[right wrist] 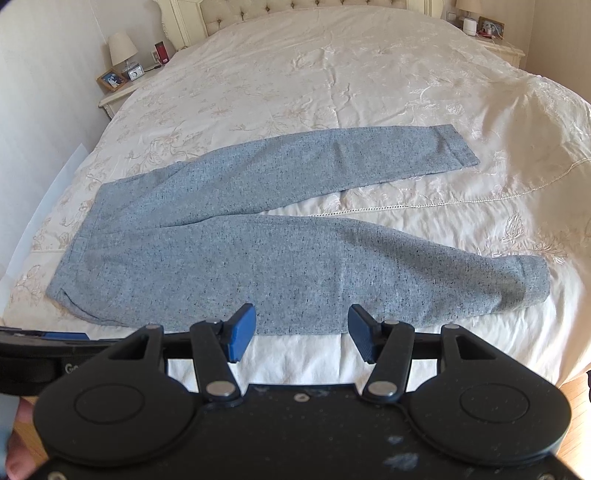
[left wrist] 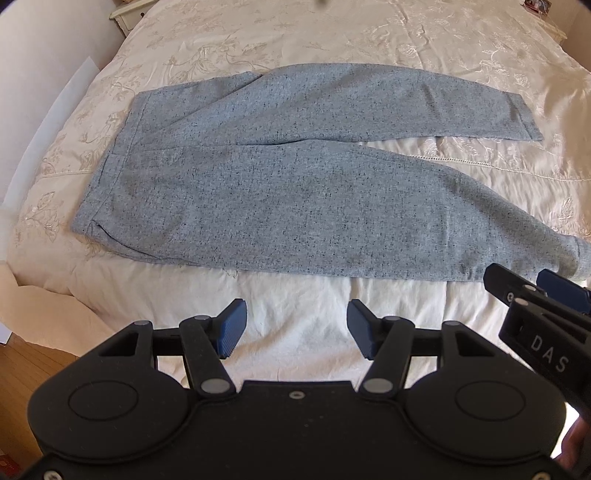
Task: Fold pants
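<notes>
Both grippers' jaws agape, empty, near pants (left wrist: 280, 192); only right-wrist view shows headboard (right wrist: 295, 11), lamp (right wrist: 122, 46)

We see the pants (right wrist: 258, 258) in light blue-grey flecked with black, our bedspread (right wrist: 332, 74) cream with pale beige floral embroidery, and our grippers' black frames carrying ribbed dark blue pads (left wrist: 232, 328).

The pants (left wrist: 280, 192) are soft gray cloth with tiny dark specks, a bit fuzzy. The bed cover (right wrist: 332, 74) is smooth cream cloth, a little shiny, with sewn flowers. The left gripper (left wrist: 295, 328) is dull black plastic with bumpy blue pads (left wrist: 232, 328) and small shiny metal pins. The floor (left wrist: 22, 373) looks like wood.
</notes>
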